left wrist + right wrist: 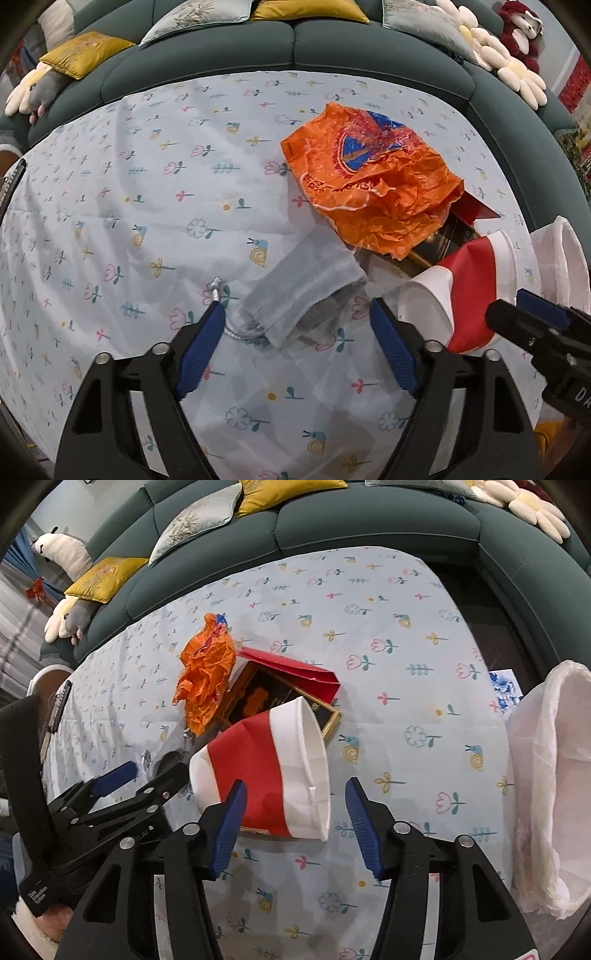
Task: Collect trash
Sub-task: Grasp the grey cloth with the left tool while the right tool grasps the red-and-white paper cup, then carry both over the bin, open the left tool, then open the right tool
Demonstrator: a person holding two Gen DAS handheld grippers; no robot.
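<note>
1. The paper cup (269,775), red with white bands at rim and base, lies on its side on the table (406,635), mouth toward the right of the right wrist view, its rim dented.
2. The right tool (295,794) stands open about the cup: one blue pad is just against its red side, the other is clear of the rim, so nothing is gripped.
3. A grey mesh pouch (306,280) with a silver drawstring (216,291) lies flat on the cloth left of the cup.
4. The left tool (295,314) is open, its pads on either side of the pouch's near end, not pressing it.
5. Behind these, a crumpled orange plastic bag (369,184) rests partly over a red box (295,668), whose dark, gold-framed inside shows; the cup leans against this box.
6. A white bin bag (546,775) hangs open at the table's right edge.
7. The floral tablecloth (147,203) covers the table; a green sofa (258,55) with yellow cushions (85,51) curves behind.
</note>
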